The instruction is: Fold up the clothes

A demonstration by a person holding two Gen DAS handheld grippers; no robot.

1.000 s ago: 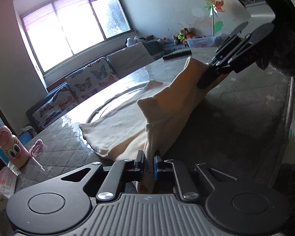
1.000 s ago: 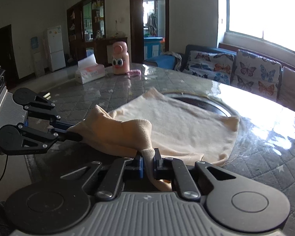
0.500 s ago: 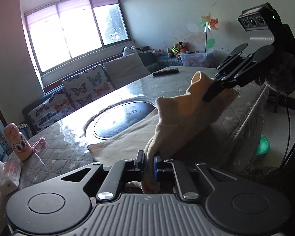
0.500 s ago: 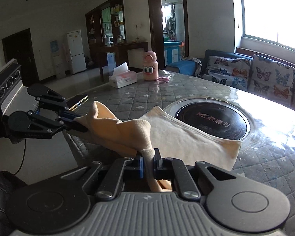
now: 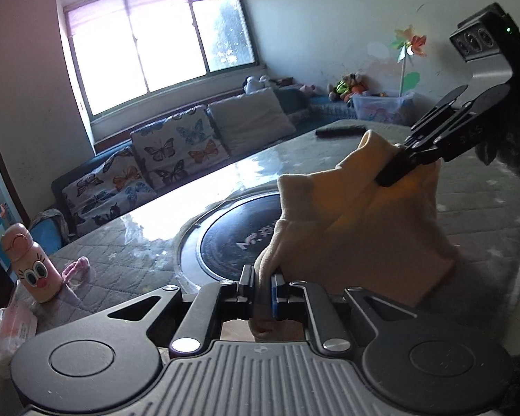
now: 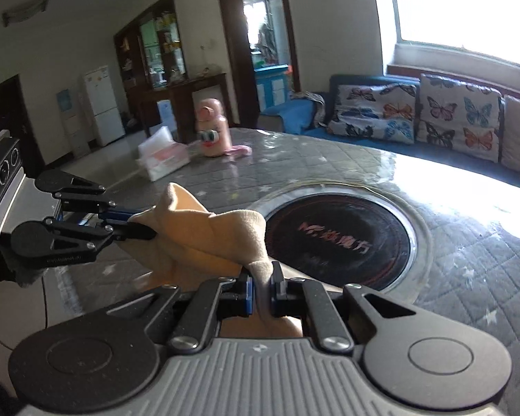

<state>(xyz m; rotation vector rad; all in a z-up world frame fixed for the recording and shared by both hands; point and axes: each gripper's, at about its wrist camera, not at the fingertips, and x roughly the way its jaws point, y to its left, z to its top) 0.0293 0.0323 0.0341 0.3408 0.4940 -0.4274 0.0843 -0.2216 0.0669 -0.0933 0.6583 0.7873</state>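
I have the cream garment pinched at two points: my left gripper is clamped on one bunched edge, and my right gripper is clamped on another, so the cloth hangs between them, lifted above the near side of the table and sagging in loose folds. To do this step well, I judge I should draw the two grippers apart until the held edge runs taut and level, then lower both at the same pace so the cloth lands flat instead of crumpling; the fabric looks soft and thick, so a slack carry would likely leave creases. The table wears a grey quilted cover with small stars, glossy where the sun strikes it, and a round black cooktop is set into its middle, just beyond the cloth. A pink cartoon bottle and a tissue pack stand at the far side, well apart from my work. Behind runs a sofa with butterfly cushions under a bright window.
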